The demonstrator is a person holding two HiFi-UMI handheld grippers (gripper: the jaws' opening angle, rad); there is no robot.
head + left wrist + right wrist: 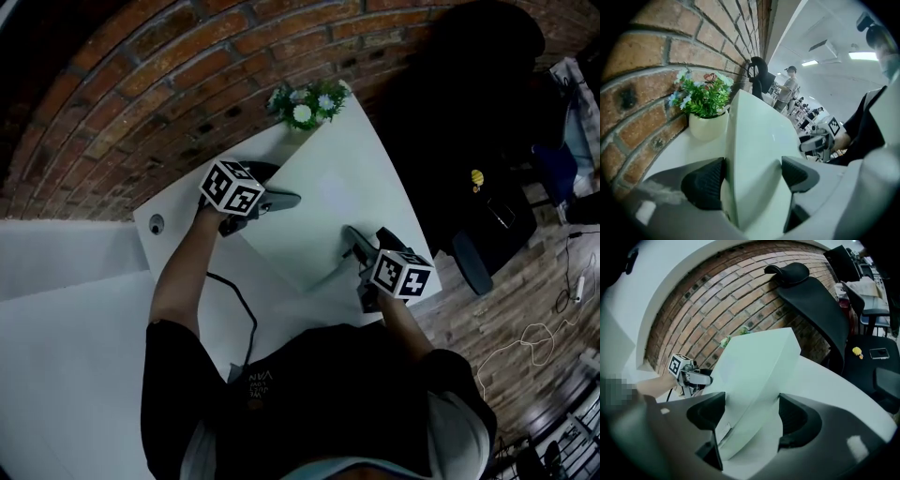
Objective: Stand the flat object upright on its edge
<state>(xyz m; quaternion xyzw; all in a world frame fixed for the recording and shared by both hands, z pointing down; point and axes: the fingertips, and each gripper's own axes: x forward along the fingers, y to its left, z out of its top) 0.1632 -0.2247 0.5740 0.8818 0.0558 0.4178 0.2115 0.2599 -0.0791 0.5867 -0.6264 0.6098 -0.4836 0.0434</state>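
Note:
The flat white slab [328,202] is tilted over the white table [364,136], with a shadow under its near edge. My left gripper [281,200] holds its left side and my right gripper [354,242] its near right side. In the left gripper view the slab [759,140] fills the gap of the left gripper [754,176], both pads against it. In the right gripper view the slab [754,371] sits the same way in the right gripper [750,416]. Each gripper shows in the other's view: right gripper [820,140], left gripper [691,376].
A small potted plant [305,105] stands at the table's far corner against the brick wall [141,84]. A black office chair [469,141] is just beyond the table's right edge. A black cable [239,300] runs over the near table. People [787,86] stand far off.

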